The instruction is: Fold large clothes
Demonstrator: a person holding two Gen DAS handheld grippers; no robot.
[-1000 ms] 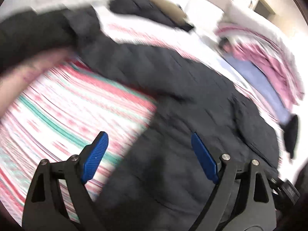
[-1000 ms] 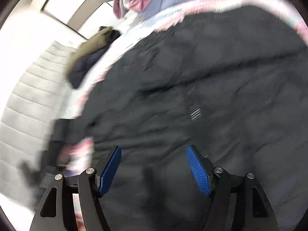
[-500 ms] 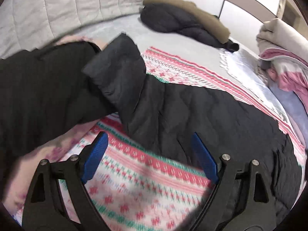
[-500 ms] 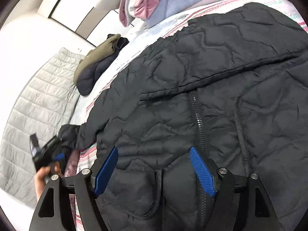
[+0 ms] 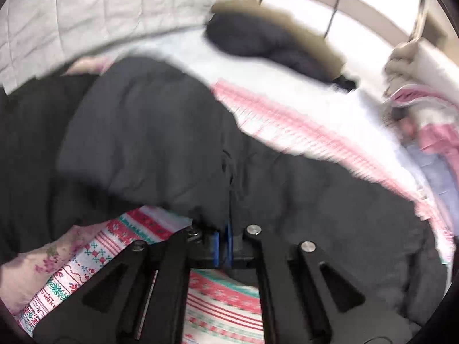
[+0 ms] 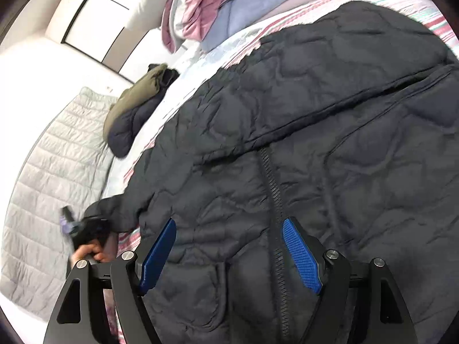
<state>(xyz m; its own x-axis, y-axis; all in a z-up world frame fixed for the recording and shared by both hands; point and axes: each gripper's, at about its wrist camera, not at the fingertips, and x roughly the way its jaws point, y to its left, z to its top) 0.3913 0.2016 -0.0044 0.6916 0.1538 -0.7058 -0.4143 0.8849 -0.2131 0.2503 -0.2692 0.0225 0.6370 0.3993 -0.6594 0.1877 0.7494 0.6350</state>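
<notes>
A large dark quilted jacket (image 6: 315, 114) lies spread on a patterned red, white and green blanket (image 5: 223, 295), zipper (image 6: 272, 195) facing up. In the left wrist view my left gripper (image 5: 222, 243) is shut, its blue pads pinching the jacket's edge by the sleeve (image 5: 143, 143), which is folded over the body. The right wrist view shows that gripper (image 6: 83, 229) at the sleeve's end, held by a hand (image 6: 91, 250). My right gripper (image 6: 229, 223) hovers open over the jacket's lower front, its pads on either side of the zipper, nothing pinched.
Another dark coat with olive trim (image 5: 275, 43) (image 6: 134, 114) lies bunched at the far side of the bed. A pile of pink and blue clothes (image 6: 229, 5) (image 5: 430, 132) sits at the far right. A grey quilted headboard (image 6: 51, 172) borders the bed.
The left gripper swung over the blanket to the jacket's sleeve edge, then shut on it and drew the sleeve over the body. The right gripper stayed open over the zipper, shifting slightly.
</notes>
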